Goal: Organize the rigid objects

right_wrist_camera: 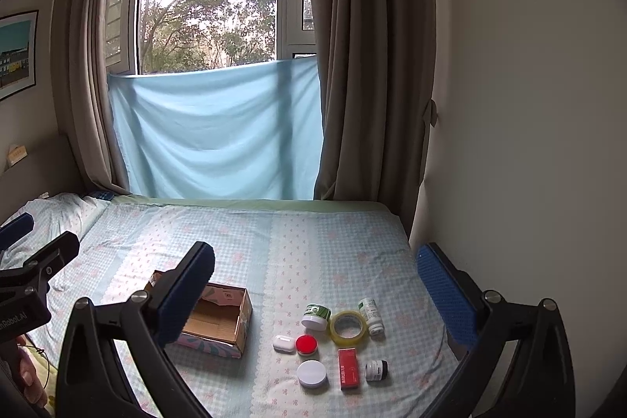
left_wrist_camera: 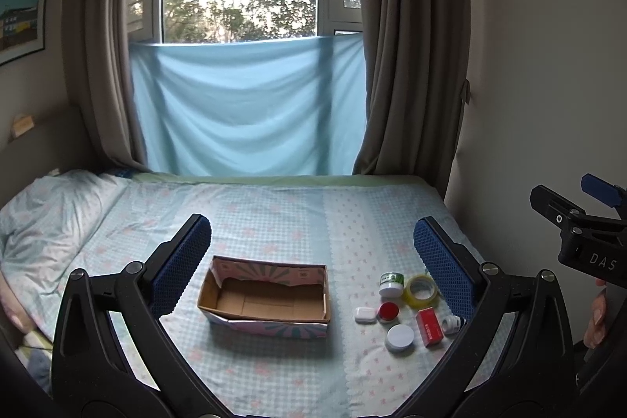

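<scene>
Both pairs of jaws stand wide apart and hold nothing: the left gripper [left_wrist_camera: 313, 253] hangs above the near edge of the bed [left_wrist_camera: 274, 214], framing the box and the small things, and the right gripper [right_wrist_camera: 317, 285] hovers just to its right, looking down on the cluster

Going left to right, the open cardboard box [left_wrist_camera: 266, 296] sits empty near the middle of the bed. To its right, apart from it, lie the rigid objects in a loose group: a white earbud case [right_wrist_camera: 283, 343], a red round tin [right_wrist_camera: 306, 344] touching it, a white round lid [right_wrist_camera: 312, 373] nearer, a green-labelled white jar [right_wrist_camera: 316, 316] farther, a roll of clear yellowish tape [right_wrist_camera: 348, 328], a flat red packet [right_wrist_camera: 348, 368], a white bottle [right_wrist_camera: 370, 314] lying against the tape, and a small dark-capped jar [right_wrist_camera: 376, 371] at the right end

By my reading the sorting has not begun; nothing is in the box, so this is the approach before a first pick. The next move likely calls for lowering the right gripper over one item at the edge of the group, closing on it squarely without nudging its neighbours, then carrying it left into the box
</scene>
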